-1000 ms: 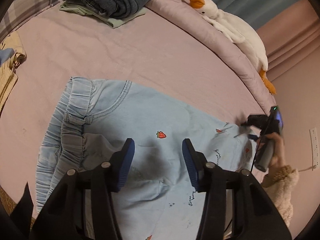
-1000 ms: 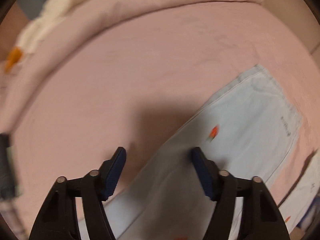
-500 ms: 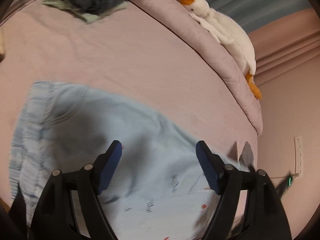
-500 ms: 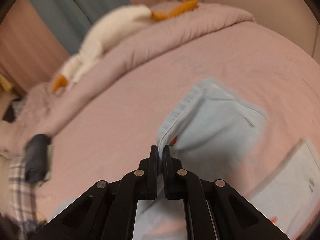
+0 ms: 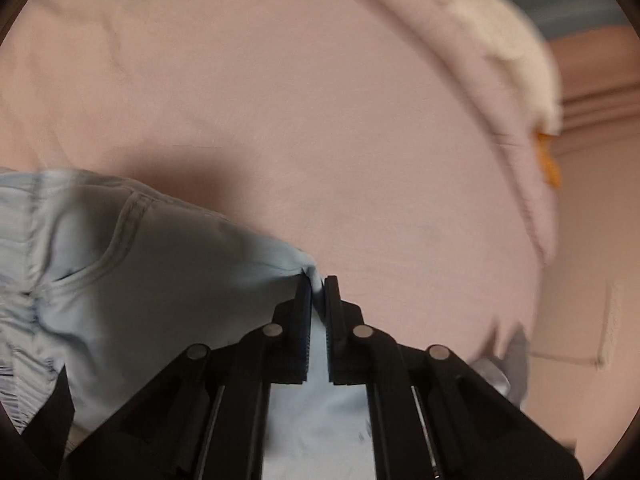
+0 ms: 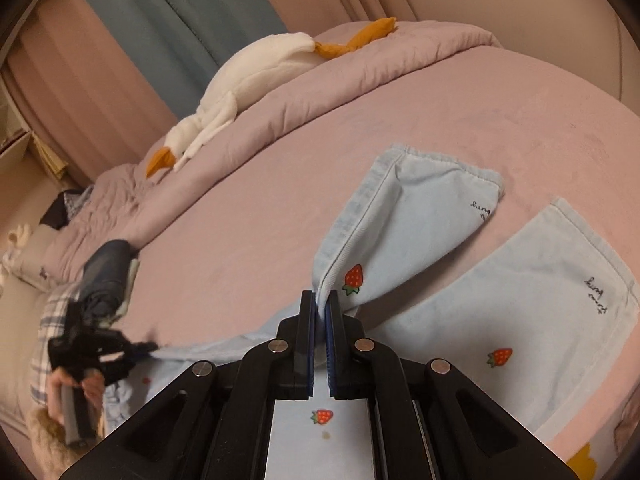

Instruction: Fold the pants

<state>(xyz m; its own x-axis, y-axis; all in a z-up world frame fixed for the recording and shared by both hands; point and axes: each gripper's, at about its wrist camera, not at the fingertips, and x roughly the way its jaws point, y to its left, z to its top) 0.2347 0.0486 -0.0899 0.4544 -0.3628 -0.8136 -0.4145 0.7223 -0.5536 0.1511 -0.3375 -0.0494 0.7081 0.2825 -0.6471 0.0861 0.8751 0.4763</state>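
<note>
Pinching light-blue strawberry-print pants, script lettering unreadable, both left gripper and right gripper fingers.

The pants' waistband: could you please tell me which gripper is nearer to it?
Left. The left gripper pinches the edge of the pants not far from the waistband; the right gripper pinches the edge of a leg, farther down.

Left tool clamped on light-blue pants edge
</note>
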